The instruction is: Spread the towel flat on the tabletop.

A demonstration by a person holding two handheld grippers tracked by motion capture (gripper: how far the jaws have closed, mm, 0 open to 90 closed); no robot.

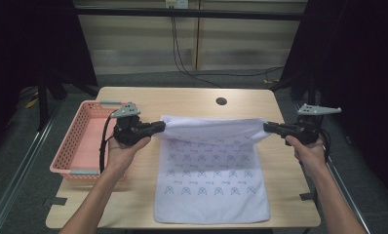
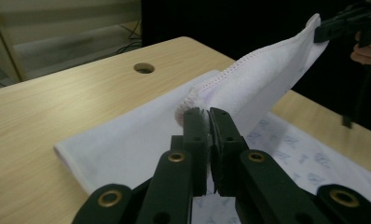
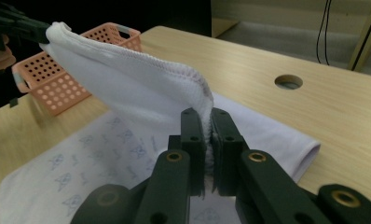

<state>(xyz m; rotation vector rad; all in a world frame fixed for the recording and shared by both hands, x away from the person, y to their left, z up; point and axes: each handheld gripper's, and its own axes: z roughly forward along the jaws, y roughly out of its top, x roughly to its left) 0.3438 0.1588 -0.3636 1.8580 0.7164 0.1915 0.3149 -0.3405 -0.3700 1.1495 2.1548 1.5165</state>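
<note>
Left gripper: clamped on the left far corner of the white patterned towel, lifted off the wooden table. Right gripper: pinched shut on the right far corner at the same height. Far edge stretched between them and raised; near part lying flat on the table. Pink perforated basket at the table's left edge.

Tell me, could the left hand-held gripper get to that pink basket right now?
Probably not yet: the left hand-held gripper is shut on the towel corner. The basket sits close beside it, nothing between.
</note>
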